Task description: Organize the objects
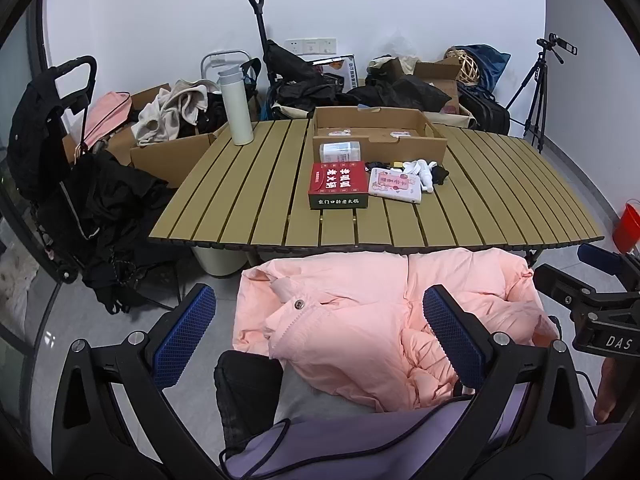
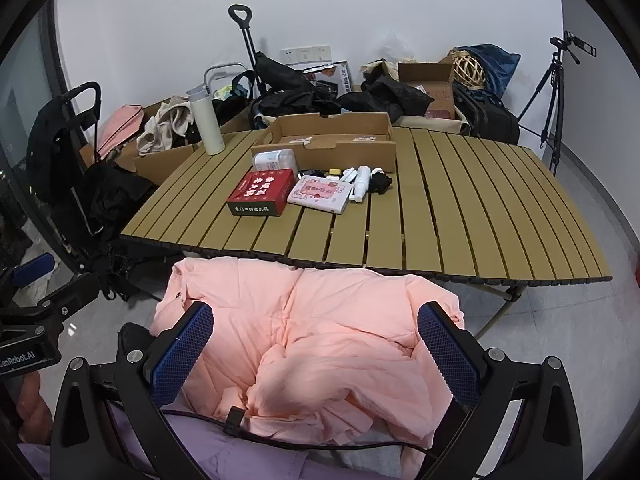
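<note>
A slatted tan table [image 1: 248,200] [image 2: 460,220] holds a red box [image 1: 338,184] [image 2: 264,192], a pink-and-white pack [image 1: 396,186] [image 2: 322,196], a clear plastic container [image 1: 340,152] [image 2: 276,160], small white bottles [image 1: 420,172] [image 2: 360,180] and a black bundle [image 1: 440,172] [image 2: 380,182]. An open cardboard tray [image 1: 376,128] [image 2: 332,136] stands behind them, and a white flask [image 1: 236,108] [image 2: 206,120] at the far left. My left gripper [image 1: 320,336] and right gripper [image 2: 316,356] hang open and empty over a pink puffy jacket [image 1: 360,312] [image 2: 320,320], short of the table's near edge.
A black cart draped with dark clothes [image 1: 60,160] stands to the left. Cardboard boxes, bags and clothing are piled along the back wall. A tripod [image 1: 536,92] [image 2: 552,100] and a red bucket [image 1: 628,224] are at the right. Grey tiled floor surrounds the table.
</note>
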A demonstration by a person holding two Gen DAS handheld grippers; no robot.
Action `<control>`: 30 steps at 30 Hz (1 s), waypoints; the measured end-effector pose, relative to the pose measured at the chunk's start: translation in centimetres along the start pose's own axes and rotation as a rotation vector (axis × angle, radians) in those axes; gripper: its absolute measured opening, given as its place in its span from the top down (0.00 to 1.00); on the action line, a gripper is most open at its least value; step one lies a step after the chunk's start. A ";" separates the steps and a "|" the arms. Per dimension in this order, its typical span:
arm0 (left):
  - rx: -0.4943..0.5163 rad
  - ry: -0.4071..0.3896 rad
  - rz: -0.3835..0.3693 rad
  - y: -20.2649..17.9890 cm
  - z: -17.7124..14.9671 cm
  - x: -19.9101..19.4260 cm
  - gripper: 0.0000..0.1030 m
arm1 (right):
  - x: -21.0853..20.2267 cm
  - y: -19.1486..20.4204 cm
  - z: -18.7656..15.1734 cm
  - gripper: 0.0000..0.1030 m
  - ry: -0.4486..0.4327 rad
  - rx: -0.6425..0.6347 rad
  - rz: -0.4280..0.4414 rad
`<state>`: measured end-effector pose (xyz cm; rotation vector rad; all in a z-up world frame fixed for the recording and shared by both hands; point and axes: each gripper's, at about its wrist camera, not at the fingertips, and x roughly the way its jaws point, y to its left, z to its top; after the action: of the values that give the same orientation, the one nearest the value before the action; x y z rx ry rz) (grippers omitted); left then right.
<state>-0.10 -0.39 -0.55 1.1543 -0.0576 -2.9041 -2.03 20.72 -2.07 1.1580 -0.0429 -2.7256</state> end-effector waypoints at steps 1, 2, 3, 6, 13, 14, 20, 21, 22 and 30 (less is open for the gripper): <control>0.000 0.000 -0.001 0.0 0.1 0.0 0.00 | 0.0 0.0 -0.1 0.00 0.001 0.000 -0.001; 0.000 0.000 0.000 0.0 0.1 0.0 0.00 | 0.0 0.0 -0.1 0.00 0.002 0.000 -0.001; 0.000 -0.001 0.000 0.0 0.1 0.0 0.00 | 0.0 0.0 0.0 0.00 0.002 0.001 0.000; 0.000 -0.001 0.000 0.0 0.1 -0.1 0.00 | -0.1 0.0 0.0 0.00 -0.003 0.001 -0.001; 0.001 0.008 -0.007 0.0 0.2 -0.2 0.00 | -0.1 -0.1 0.1 0.00 0.000 0.006 -0.009; 0.001 0.009 -0.008 0.0 0.3 -0.2 0.00 | -0.1 -0.1 0.1 0.00 -0.002 0.006 -0.009; 0.000 0.008 -0.010 0.0 0.3 -0.2 0.00 | -0.3 -0.1 0.2 0.00 -0.002 0.008 -0.001; 0.000 0.009 -0.010 0.0 0.3 -0.2 0.00 | -0.3 -0.1 0.2 0.00 -0.002 0.008 -0.002; 0.000 0.010 -0.010 -0.1 0.3 -0.2 0.00 | -0.3 -0.1 0.2 0.00 -0.002 0.008 -0.002; 0.002 0.012 -0.012 0.0 0.3 -0.2 0.00 | -0.4 0.0 0.1 0.00 -0.007 -0.006 -0.018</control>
<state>-0.20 -0.35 -0.22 1.1764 -0.0540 -2.9076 -1.87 20.82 -1.75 1.1526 -0.0251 -2.7432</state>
